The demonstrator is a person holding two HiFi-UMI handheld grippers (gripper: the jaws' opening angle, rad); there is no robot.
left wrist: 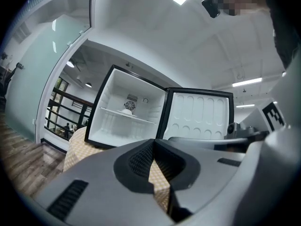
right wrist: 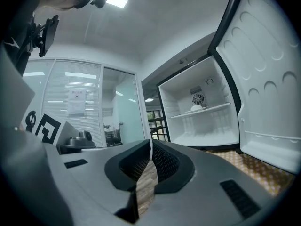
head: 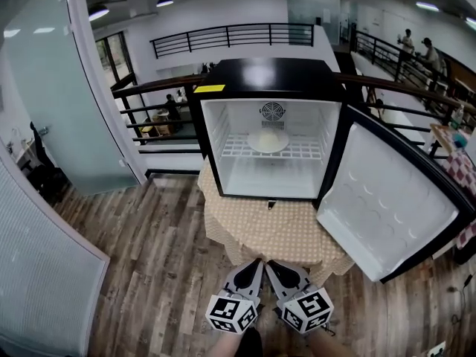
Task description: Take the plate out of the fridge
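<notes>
Checked-cloth table (head: 277,233) carries the open black fridge (head: 268,73); the round white plate (head: 268,141) sits mid wire shelf (head: 301,153), untouched. My left gripper (head: 255,265) and right gripper (head: 273,266), both closed and empty, are well short of it.

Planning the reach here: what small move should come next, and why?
Probably carry both forward toward the open fridge: the plate sits on its shelf, while the left gripper and right gripper, both shut and empty, are far short of it.
</notes>
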